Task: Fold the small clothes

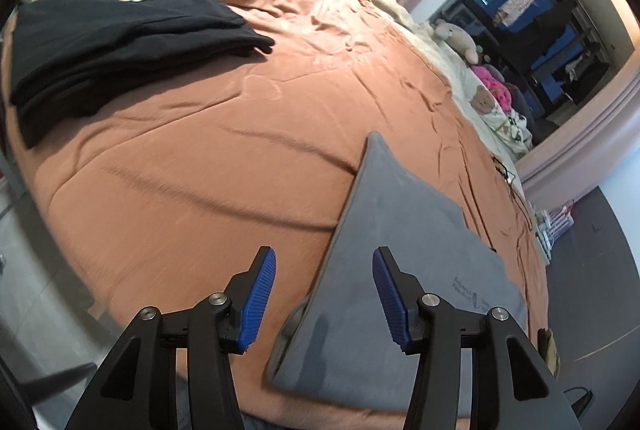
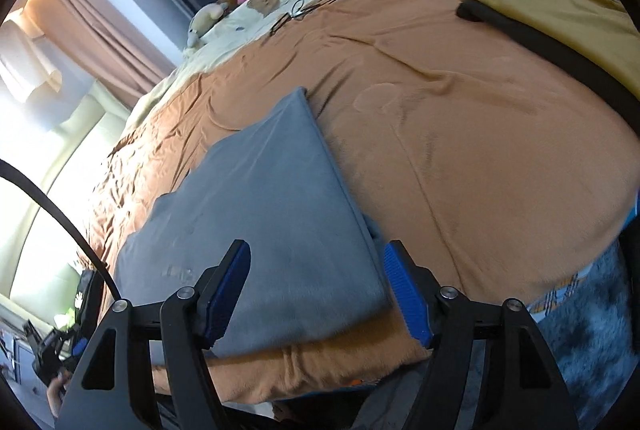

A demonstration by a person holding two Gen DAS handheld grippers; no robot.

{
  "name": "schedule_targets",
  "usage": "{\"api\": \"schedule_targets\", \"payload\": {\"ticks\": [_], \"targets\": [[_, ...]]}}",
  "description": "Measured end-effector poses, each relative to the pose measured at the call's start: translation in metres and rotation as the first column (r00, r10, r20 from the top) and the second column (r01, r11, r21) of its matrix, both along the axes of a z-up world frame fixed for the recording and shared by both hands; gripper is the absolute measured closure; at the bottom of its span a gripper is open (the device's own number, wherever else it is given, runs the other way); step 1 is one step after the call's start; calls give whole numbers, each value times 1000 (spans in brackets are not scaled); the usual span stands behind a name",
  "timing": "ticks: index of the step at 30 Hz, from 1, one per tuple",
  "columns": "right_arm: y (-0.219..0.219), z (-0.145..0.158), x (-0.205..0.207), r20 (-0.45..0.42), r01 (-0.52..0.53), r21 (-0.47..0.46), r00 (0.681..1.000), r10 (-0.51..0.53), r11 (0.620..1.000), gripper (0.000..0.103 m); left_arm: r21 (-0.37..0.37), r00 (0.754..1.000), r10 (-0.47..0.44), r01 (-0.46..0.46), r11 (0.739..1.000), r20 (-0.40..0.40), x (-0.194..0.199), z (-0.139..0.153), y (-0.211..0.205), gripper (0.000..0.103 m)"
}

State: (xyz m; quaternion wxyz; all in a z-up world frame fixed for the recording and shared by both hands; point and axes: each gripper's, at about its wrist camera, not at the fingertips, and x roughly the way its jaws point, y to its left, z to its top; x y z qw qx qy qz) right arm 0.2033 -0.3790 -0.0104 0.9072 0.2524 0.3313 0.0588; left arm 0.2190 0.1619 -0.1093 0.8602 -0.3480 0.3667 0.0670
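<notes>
lying folded flat near the front edge of the orange bedspread (image 1: 200, 158), the grey garment (image 2: 264, 214) looked finished. the left gripper (image 1: 324, 294) and right gripper (image 2: 316, 290) both hung above it, jaws apart and empty. next probably called for another piece. its small printed label (image 1: 466, 292) was unreadable.

Black angular linkage arms on left gripper (image 1: 324, 294) and right gripper (image 2: 318, 290), round silver screws at the pivots, ribbed blue pads (image 1: 260, 300) lining the fingers just ahead of those screws
</notes>
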Motion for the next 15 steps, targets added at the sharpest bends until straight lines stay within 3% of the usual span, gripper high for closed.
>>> {"api": "schedule_targets", "payload": {"ticks": [15], "targets": [[7, 11, 75, -34, -41, -71, 999, 39, 997, 35, 1, 994, -92, 92, 996, -56, 79, -8, -5, 50]]}}
